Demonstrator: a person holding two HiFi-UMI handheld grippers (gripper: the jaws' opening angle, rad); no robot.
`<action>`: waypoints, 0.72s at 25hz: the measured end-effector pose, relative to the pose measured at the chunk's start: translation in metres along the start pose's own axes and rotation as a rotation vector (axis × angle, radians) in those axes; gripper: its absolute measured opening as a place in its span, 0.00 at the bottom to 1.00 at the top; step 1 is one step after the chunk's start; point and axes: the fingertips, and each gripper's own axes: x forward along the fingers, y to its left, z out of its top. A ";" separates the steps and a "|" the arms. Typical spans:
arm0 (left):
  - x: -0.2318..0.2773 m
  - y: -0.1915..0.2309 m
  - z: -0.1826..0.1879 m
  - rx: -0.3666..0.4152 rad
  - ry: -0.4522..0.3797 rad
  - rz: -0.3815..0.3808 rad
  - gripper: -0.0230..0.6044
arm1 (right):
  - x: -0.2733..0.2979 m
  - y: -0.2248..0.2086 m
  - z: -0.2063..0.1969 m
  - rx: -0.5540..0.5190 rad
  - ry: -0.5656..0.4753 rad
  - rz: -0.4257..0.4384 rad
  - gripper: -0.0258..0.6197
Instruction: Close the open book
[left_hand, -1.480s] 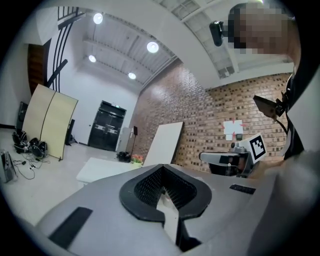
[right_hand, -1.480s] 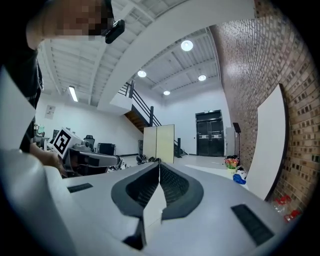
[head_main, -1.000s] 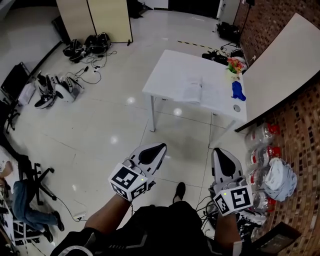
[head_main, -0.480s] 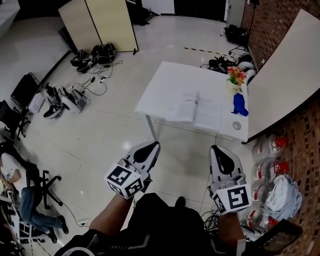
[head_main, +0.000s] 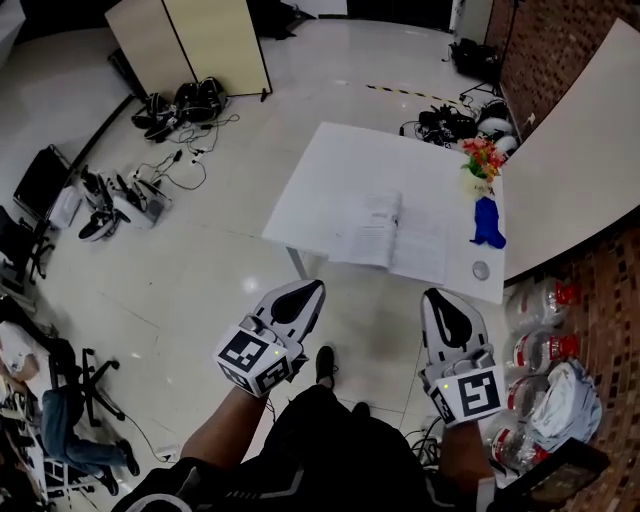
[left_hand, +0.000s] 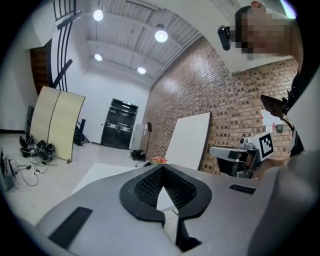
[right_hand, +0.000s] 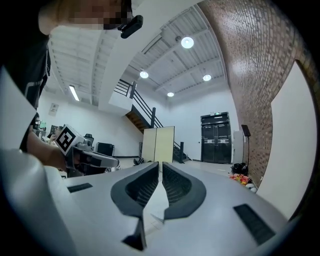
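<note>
An open book lies flat, pages up, on the near half of a white table in the head view. Both grippers are held out level over the floor, short of the table's near edge. My left gripper is shut with nothing in it. My right gripper is also shut and empty, and it points towards the table's right end. In the left gripper view the table shows beyond the jaws.
On the table's right end stand a bunch of flowers, a blue object and a small grey disc. A white board leans on the brick wall. Packs of water bottles lie at the right; gear and cables at the left.
The table and book have come nearer and lower in the head view as the person walked towards them. Both grippers kept their pose and stayed shut.
</note>
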 end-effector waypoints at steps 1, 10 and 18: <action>0.006 0.009 0.000 0.005 0.000 -0.013 0.03 | 0.010 -0.003 -0.002 -0.004 0.005 -0.007 0.04; 0.063 0.093 -0.005 0.004 0.041 -0.118 0.03 | 0.105 -0.024 -0.040 -0.032 0.128 -0.059 0.05; 0.102 0.128 -0.040 -0.018 0.122 -0.148 0.03 | 0.162 -0.028 -0.112 -0.150 0.329 0.005 0.16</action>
